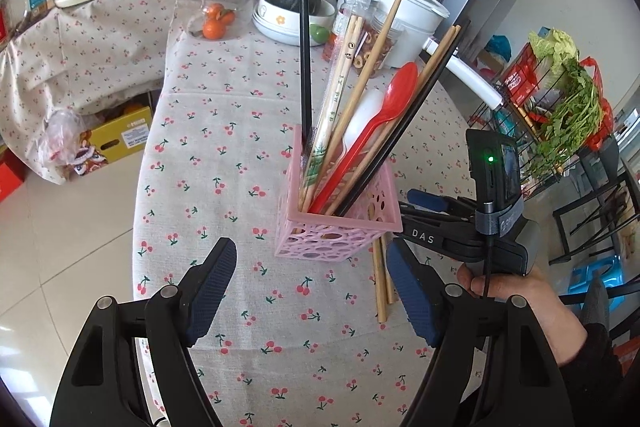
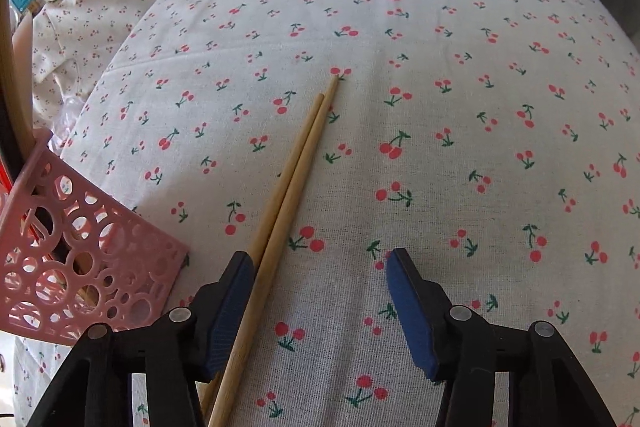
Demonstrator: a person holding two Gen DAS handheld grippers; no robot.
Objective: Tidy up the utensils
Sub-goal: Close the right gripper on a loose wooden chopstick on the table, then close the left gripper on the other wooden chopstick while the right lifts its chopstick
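My right tool (image 2: 320,311), half open and empty, straddles the two chopsticks (image 2: 298,163) lying on the counter (image 2: 480,87) beside the pink holder (image 2: 80,267); I should centre over both before squeezing.

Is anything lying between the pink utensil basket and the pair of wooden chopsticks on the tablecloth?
No. In the right wrist view, only bare cherry-print tablecloth separates the pink basket from the wooden chopsticks; nothing else lies in that gap.

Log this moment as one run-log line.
left claw: open, empty | right claw: open over wooden chopsticks on tablecloth | pink basket: holds utensils
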